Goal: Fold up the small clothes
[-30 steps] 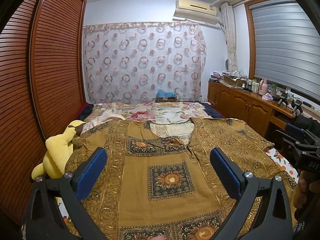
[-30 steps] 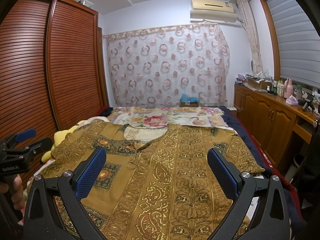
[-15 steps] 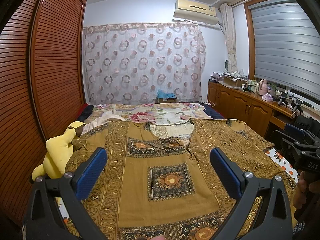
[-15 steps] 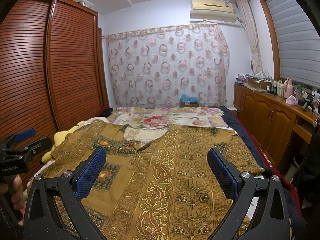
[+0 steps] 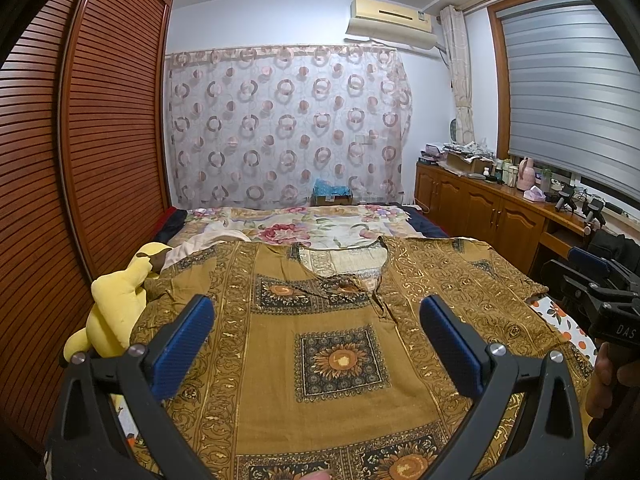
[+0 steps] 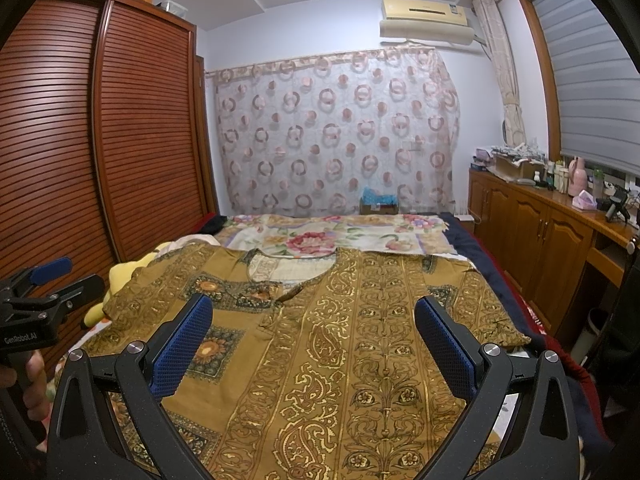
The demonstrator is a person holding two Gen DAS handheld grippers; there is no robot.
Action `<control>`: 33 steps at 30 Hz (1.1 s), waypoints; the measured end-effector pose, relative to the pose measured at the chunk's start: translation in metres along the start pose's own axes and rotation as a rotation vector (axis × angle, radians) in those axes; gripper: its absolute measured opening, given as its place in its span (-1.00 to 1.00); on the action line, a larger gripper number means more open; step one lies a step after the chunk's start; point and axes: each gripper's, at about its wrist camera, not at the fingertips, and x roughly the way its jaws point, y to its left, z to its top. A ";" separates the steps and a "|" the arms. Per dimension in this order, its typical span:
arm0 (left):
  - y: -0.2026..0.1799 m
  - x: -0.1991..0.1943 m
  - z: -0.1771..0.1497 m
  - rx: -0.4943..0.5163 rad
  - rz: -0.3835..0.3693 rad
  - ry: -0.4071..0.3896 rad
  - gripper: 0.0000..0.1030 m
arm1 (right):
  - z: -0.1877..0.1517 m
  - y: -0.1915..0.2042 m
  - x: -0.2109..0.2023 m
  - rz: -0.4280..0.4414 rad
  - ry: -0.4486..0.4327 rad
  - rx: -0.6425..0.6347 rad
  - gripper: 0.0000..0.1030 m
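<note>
Shirt [image 5: 340, 344] lies spread flat, face up, on the bed [image 5: 320, 224], neck opening at the far end, hem toward the cameras. Mustard-brown cloth with gold print and sunflower squares. Looks like thin woven fabric: light, soft, limp, will sag and crease when lifted, no stiffness to help a fold. Probably not slippery on the bedding, so dragging may bunch it.

Left tool [image 5: 316, 344] has its jaws spread wide, nothing between them, hovering above the shirt's near middle. Right tool [image 6: 310, 344] is likewise wide apart and empty, over the shirt's right half. In the right wrist view the left tool also shows at the left edge, a hand [image 6: 28, 368] on its grip.

Best holds, as I judge it: pinch a single layer edge, at a sleeve end or shoulder seam, or the hem corners, one tool per corner so the fold line stays straight. The right sleeve [image 6: 488, 312] reaches the bed's edge.

Hard to see: near hem is cut off below both frames and behind the tool frames. Left sleeve partly overlaps a yellow plush [image 5: 116, 312], contact unclear. Can't tell whether the back layer lies smooth underneath. Fisheye bends the edges.
</note>
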 end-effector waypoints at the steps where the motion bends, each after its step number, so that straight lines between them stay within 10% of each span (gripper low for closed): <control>1: 0.000 0.000 0.000 0.000 0.000 0.000 1.00 | 0.000 0.000 0.000 0.000 0.000 0.000 0.99; 16: 0.006 0.001 0.005 -0.013 0.004 0.033 1.00 | -0.004 0.010 0.008 0.024 0.028 -0.006 0.99; 33: 0.123 0.070 -0.023 -0.051 0.106 0.208 1.00 | -0.017 0.033 0.093 0.163 0.189 -0.092 0.97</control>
